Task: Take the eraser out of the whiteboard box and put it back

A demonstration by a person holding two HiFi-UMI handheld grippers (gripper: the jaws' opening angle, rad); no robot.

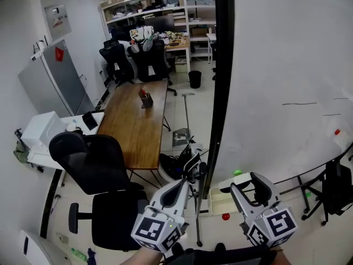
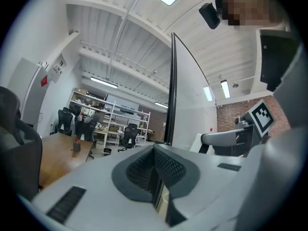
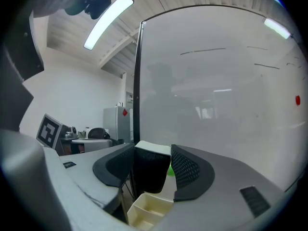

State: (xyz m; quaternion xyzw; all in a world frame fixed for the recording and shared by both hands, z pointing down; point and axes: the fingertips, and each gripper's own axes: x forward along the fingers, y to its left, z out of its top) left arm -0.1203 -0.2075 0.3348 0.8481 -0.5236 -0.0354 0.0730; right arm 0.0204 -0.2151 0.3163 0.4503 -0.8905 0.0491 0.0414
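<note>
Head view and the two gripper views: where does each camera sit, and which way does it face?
Head view: on the person's head, looking steeply down at the whiteboard and wooden table; left gripper and right gripper show at the bottom.
Left gripper view: on the left gripper, looking along its shut jaws into the room; the right gripper shows at right.
Right gripper view: on the right gripper, facing the whiteboard; its jaws hold the eraser, box below.
All three show the whiteboard.
</note>
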